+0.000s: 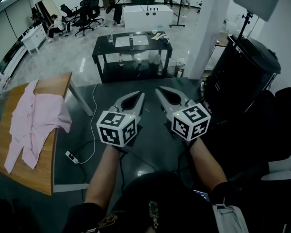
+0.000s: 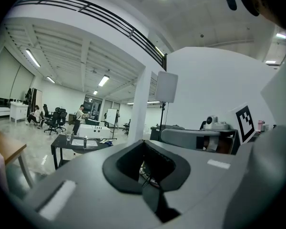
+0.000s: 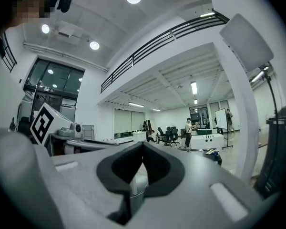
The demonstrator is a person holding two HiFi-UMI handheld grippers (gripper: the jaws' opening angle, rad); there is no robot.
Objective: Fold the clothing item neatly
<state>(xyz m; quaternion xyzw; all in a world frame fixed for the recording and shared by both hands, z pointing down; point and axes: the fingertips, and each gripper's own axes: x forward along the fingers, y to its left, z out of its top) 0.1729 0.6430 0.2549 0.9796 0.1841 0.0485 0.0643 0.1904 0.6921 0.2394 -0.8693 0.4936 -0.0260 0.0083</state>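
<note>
Head view shows the crumpled pink fabric shirt (image 1: 34, 123) lying on the light wooden table (image 1: 39, 176), well apart from the left gripper (image 1: 137, 97) and right gripper (image 1: 161, 92), both clenched on nothing. Likely soft, light and limp; pinch a shoulder or hem corner.

Our right tongs (image 3: 143, 145) point level, jaws together with nothing between them. Beyond their tips and a little to the right, we see a standing person (image 3: 188, 132) beside black office chairs (image 3: 170, 135). A white pillar (image 3: 238, 109) rises further right, and a marker cube (image 3: 43, 123) sits to the tongs' left.
</note>
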